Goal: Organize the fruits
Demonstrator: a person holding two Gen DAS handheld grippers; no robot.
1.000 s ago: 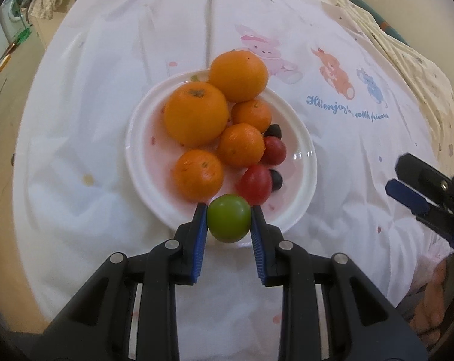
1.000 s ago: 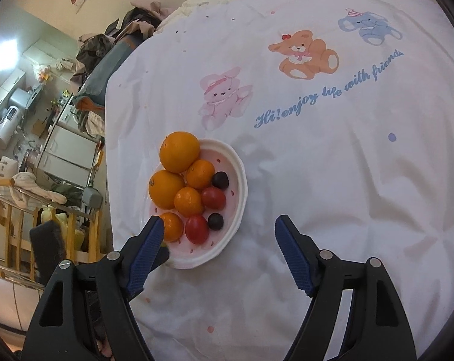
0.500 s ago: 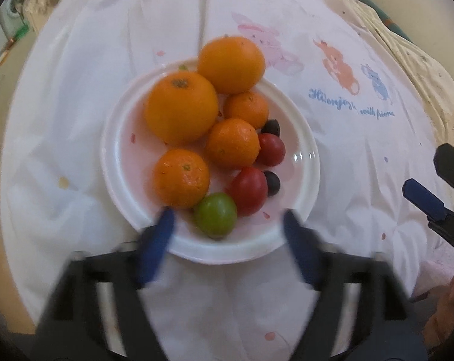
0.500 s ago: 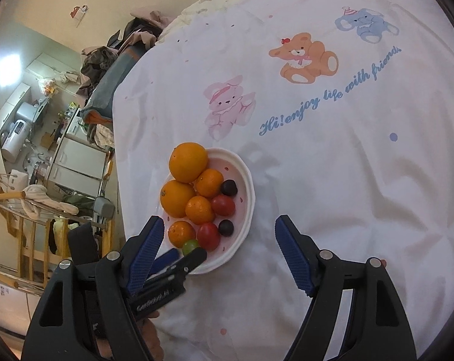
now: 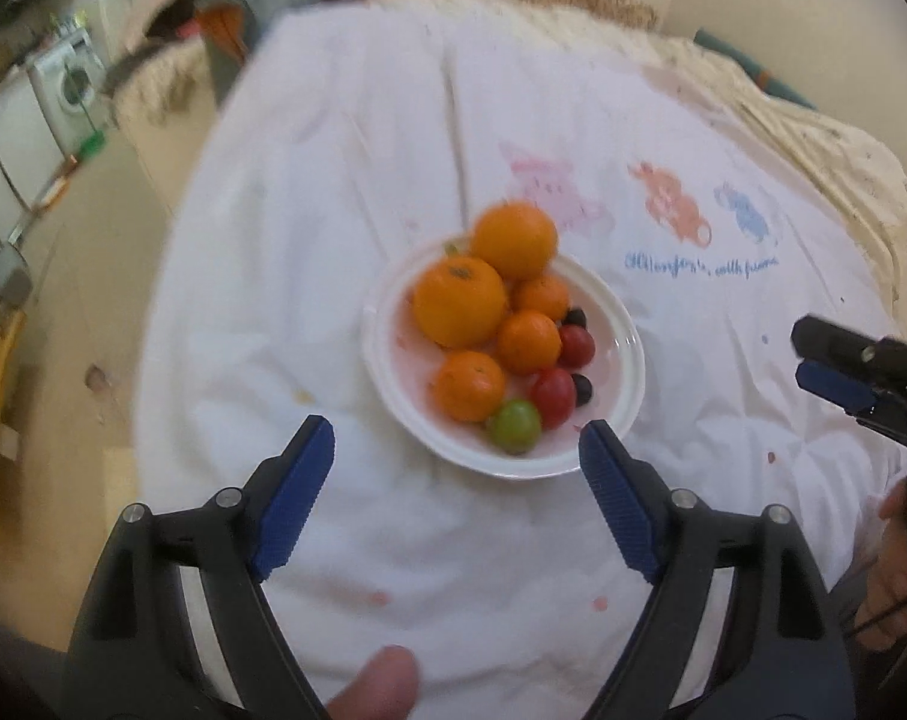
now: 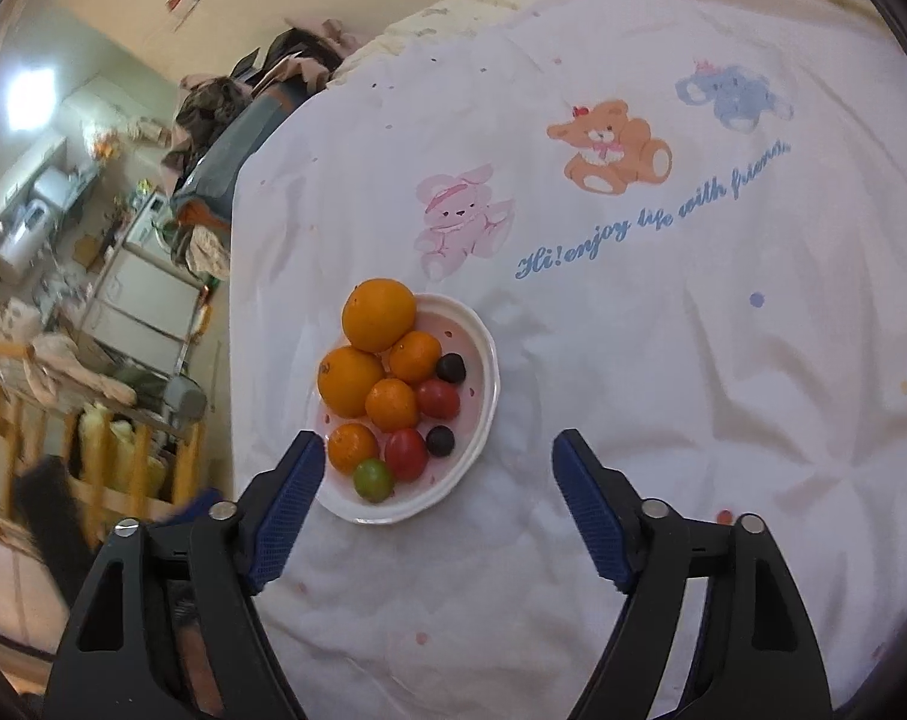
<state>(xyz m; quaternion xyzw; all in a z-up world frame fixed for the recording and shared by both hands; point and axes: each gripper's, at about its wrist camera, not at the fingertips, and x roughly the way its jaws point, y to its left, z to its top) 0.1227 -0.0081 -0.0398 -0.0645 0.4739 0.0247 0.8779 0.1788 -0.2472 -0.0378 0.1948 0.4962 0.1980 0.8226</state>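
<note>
A white plate [image 5: 624, 360] is sitting on a table draped in a white cloth [image 5: 345, 228] printed with a pink rabbit, an orange bear, a blue elephant and a line of blue script. The plate is holding two large oranges [image 5: 458, 301], three smaller tangerines [image 5: 470, 386], two red cherry tomatoes [image 5: 553, 397], two dark round fruits [image 5: 582, 389] and one green tomato [image 5: 515, 425], which is lying at the near rim of the plate, touching the nearest tangerine and the nearer red tomato. The left gripper [image 5: 456, 495] is hovering over the cloth just short of the plate, its blue-padded jaws standing wide apart with nothing between them but cloth and the plate's near edge; a fingertip [image 5: 381, 681] of the person is showing at the bottom of that view. The right gripper [image 6: 435, 501] is hanging to the right of the plate, its jaws spreading wider at this moment and gripping nothing, with the left pad in front of the plate's near left edge and the right pad over bare cloth. In the left wrist view that right gripper is appearing at the right edge, with a hand [image 5: 888, 576] below it. The left wrist view is blurred. A cluttered room with white appliances is showing beyond the table.
</note>
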